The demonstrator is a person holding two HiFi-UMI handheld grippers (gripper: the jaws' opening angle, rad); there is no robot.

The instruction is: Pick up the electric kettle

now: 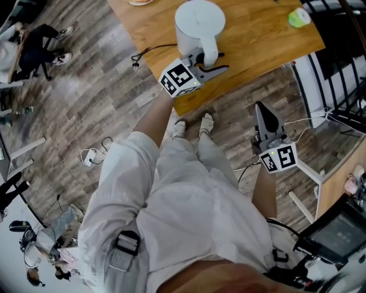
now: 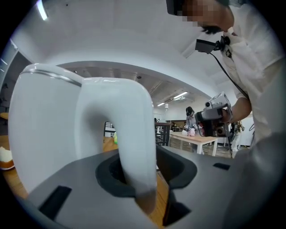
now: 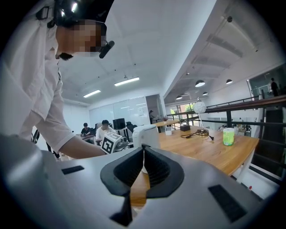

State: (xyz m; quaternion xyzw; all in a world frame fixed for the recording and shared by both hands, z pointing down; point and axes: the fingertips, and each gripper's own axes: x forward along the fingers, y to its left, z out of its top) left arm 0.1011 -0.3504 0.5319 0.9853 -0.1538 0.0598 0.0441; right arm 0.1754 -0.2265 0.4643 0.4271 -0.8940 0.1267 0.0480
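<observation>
The white electric kettle stands upright on the wooden table, near its front edge. Its curved white handle faces me. My left gripper reaches in level from the left and is shut on that handle. In the left gripper view the handle runs down between the jaws, with a dark pad against each side, and the kettle body fills the left. My right gripper hangs off the table over the floor, shut and empty. Its view shows the pads meeting, with the kettle beyond.
A black power cord trails off the table's left edge. A green cup stands at the far right corner of the table. A black railing runs along the right. A plate of food sits left of the kettle.
</observation>
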